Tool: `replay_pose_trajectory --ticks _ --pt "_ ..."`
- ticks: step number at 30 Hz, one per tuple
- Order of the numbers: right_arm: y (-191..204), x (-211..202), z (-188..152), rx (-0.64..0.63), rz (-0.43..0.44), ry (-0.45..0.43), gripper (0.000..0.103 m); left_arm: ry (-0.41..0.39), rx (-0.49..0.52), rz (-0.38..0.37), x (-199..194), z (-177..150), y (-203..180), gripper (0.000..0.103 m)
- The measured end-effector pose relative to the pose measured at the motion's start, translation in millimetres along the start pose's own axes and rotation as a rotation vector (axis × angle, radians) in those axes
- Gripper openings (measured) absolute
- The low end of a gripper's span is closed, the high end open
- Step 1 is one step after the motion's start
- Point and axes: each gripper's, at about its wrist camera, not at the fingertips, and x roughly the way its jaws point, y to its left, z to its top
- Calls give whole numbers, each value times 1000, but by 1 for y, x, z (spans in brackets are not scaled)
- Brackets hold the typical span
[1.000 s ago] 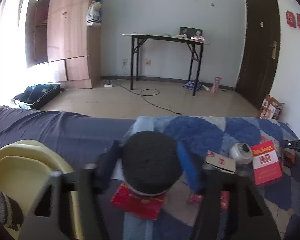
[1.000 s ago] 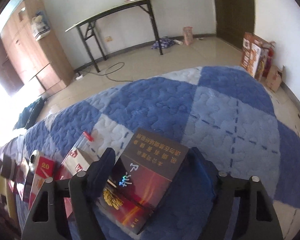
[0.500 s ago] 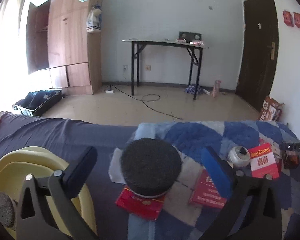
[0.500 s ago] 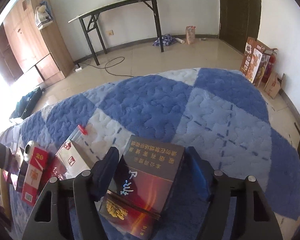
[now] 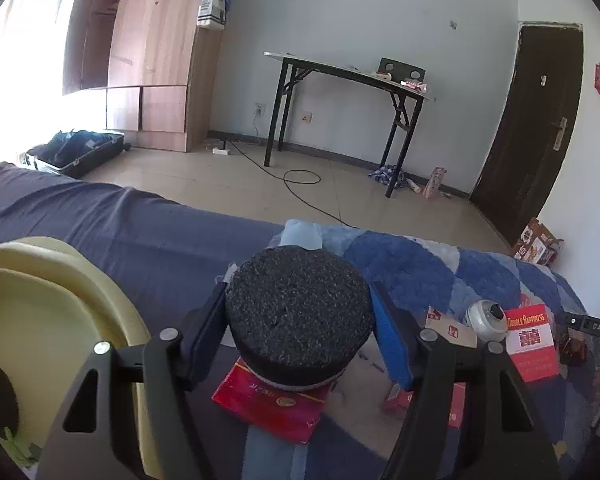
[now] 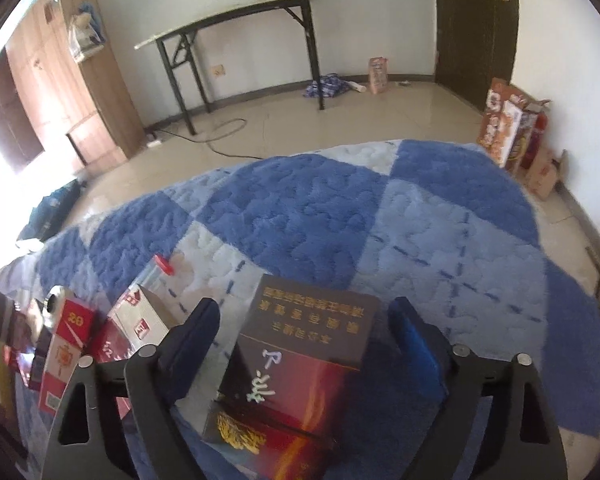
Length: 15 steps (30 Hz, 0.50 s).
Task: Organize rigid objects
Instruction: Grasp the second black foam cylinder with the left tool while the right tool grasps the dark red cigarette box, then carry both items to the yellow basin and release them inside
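Note:
In the left wrist view my left gripper (image 5: 298, 320) is shut on a round black sponge-like disc (image 5: 298, 312), both fingers pressed against its sides, above a flat red box (image 5: 272, 400) on the bed. In the right wrist view my right gripper (image 6: 306, 332) is open, its fingers standing apart on either side of a dark brown and red box (image 6: 296, 364) lying on the blue checked quilt (image 6: 340, 208).
A stack of pale yellow plates (image 5: 40, 320) sits at the left. A red Double Happiness box (image 5: 530, 340), a white round device (image 5: 486, 316) and small cartons (image 5: 450, 328) lie to the right. Red and white boxes (image 6: 68, 344) lie left of the right gripper.
My left gripper was open around the black disc half a second ago and has closed on it. My right gripper has opened slightly wider around the dark box.

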Motion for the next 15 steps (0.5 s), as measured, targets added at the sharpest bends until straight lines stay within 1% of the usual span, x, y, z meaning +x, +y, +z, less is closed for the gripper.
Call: replay_pose_trajectory --ticks 2,3,6,10,11,13,14,15 --pt "0 -5 1 -7 -57 20 96 -9 13 10 -4 2 -4 69" --pt "1 -6 1 -11 -67 29 96 -15 24 11 -7 3 -6 69" --pt "4 -8 2 -30 -71 68 97 -43 36 27 -18 8 -8 69" --pt "9 5 -3 -69 -78 114 96 -88 41 40 -41 20 -6 69" --pt "10 9 -4 -85 -94 112 90 -101 47 49 -48 24 -6 69" --pt "10 10 -3 -107 -86 64 72 -125 69 83 -69 31 -3 69" --pt "9 8 -2 -114 -74 44 61 -137 83 108 -81 35 0 69" --pt "7 5 -1 -113 -68 29 57 -154 103 153 -100 40 4 69"
